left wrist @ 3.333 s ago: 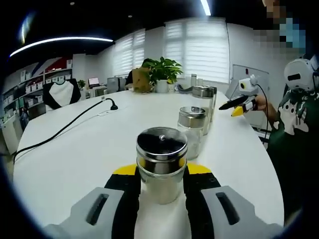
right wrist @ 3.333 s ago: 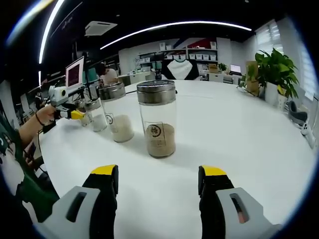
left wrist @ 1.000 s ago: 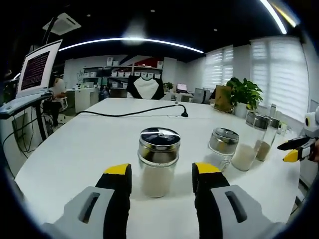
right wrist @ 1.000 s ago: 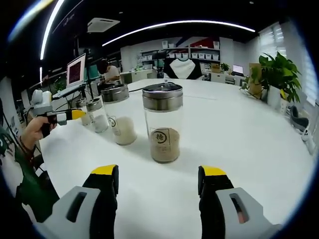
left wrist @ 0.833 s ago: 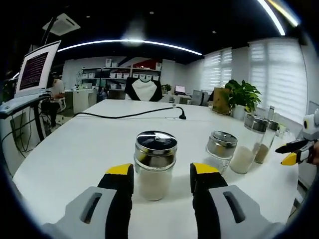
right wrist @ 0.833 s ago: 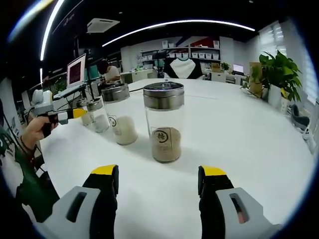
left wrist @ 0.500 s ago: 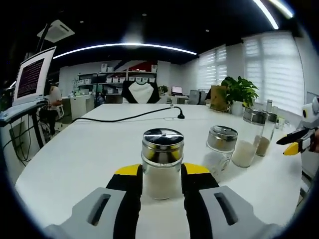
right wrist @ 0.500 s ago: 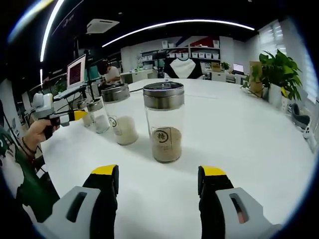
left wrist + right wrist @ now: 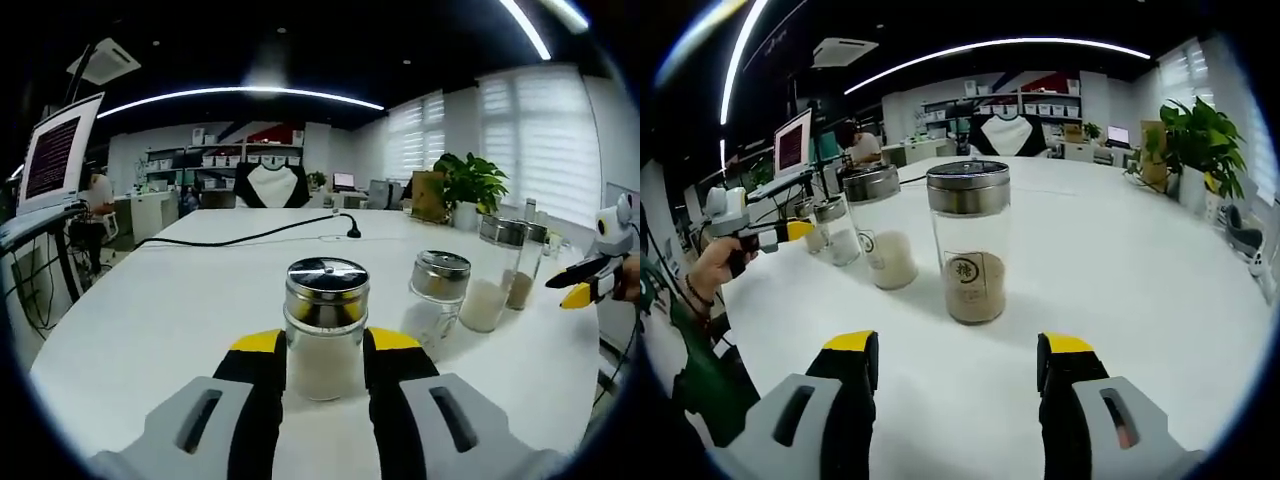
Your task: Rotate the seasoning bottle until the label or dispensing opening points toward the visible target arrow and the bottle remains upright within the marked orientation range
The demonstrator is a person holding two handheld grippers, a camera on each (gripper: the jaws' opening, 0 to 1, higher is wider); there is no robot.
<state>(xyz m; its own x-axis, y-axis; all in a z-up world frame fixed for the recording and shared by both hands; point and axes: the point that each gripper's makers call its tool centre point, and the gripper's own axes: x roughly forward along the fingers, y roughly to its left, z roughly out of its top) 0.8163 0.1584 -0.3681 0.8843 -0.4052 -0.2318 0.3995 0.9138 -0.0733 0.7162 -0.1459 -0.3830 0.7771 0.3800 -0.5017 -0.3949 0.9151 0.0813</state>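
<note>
Left gripper (image 9: pixel 324 352): my jaws are closed in on the short bottle (image 9: pixel 324 325), yellow pads against the glass on both sides, below the steel lid. Bottle stands upright on the white table (image 9: pixel 170 300), white powder inside. A low grip on the body makes sense: it lets me turn the bottle about its own axis without tipping it. From the left gripper view I can't find a label on this bottle, nor any arrow on the table, so I can't judge how much turn remains.

Right gripper (image 9: pixel 958 362): jaws wide, nothing between them, hanging back over bare table. It faces the tall jar (image 9: pixel 969 243), which holds brown powder and shows a round label toward me. Gap between pads and jar is clear; no contact. I read this hand as parked while the left one works.

Farther out in the right gripper view, a row runs to the left: a second tall jar (image 9: pixel 876 226) with white powder just beside the first, then a small shaker (image 9: pixel 834 230), and my left hand (image 9: pixel 712 257) on its gripper handle. In the left gripper view the same row runs right: shaker (image 9: pixel 439 297) near my bottle, then the two jars close together.

A black cable (image 9: pixel 240 238) crosses the far table, well apart. A potted plant (image 9: pixel 469 187) sits by the window.

Risk as I see it: a fast twist could skid or tilt the bottle toward the shaker.
</note>
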